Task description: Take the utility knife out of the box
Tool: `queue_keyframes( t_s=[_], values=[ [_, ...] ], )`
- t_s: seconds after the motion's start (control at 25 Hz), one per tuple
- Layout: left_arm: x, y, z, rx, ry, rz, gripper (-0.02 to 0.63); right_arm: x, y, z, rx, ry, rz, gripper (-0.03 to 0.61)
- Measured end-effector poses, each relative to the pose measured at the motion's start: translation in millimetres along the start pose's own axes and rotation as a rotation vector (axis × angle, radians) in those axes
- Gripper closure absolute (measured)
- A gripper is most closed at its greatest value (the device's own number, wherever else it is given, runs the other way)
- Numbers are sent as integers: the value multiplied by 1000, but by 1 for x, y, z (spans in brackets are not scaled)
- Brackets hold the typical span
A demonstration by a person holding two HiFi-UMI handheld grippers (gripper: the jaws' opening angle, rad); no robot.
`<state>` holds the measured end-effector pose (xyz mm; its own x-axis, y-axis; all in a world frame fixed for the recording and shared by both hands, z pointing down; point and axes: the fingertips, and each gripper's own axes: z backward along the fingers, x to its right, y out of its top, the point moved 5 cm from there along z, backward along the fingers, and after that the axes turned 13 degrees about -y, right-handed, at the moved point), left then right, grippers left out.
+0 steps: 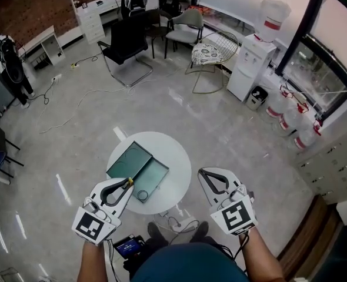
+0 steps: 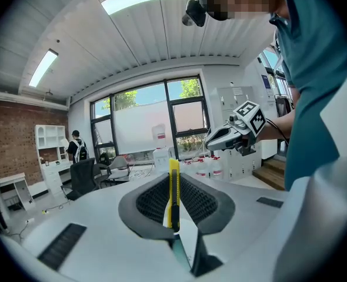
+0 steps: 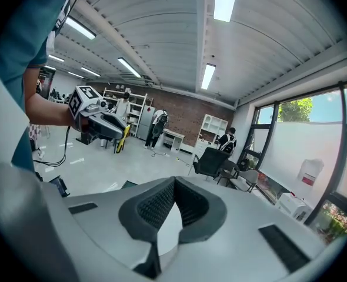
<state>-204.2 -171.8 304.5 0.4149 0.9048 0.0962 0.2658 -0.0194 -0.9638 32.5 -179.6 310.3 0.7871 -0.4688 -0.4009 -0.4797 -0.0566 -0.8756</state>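
Head view, looking steeply down: a round white surface (image 1: 174, 156) stands on a grey office floor, with an open green box (image 1: 130, 158) lying across its middle. A person holds a gripper in each hand at the near edge.

The left gripper (image 1: 129, 184) is at about 7 o'clock of the surface, over its rim. Its jaws are clamped on a yellow knife (image 1: 127, 181), so the knife is already out of the box and held in the air. From the knife, the box lies towards 1 o'clock, near but apart.

In the left gripper view, the knife (image 2: 173, 190) stands between the black pads with its long axis running from 12 to 6 o'clock, crosswise to the direction in which the left gripper (image 2: 174, 178) points. Its upper end sticks up past the jaws.

The right gripper (image 1: 202, 173) is at about 4 o'clock of the surface, well apart from the knife. In the right gripper view, its jaws (image 3: 174, 181) are closed tip to tip with nothing between them.

Judgement: the taking-out looks done. If the knife is to be set down, the left hand alone carries it, and the bare part of the surface lies at about 2 o'clock from it, past the box.
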Motion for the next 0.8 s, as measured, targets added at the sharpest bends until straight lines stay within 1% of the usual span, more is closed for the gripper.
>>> queue_keyframes(
  t_s=[0.6, 0.8],
  values=[
    [-18, -9, -19, -21, -27, -2, 545, 5, -14, -17, -45, 2, -29, 541],
    [-25, -20, -21, -24, -27, 0, 545, 3, -20, -26, -52, -1, -42, 541]
  ],
)
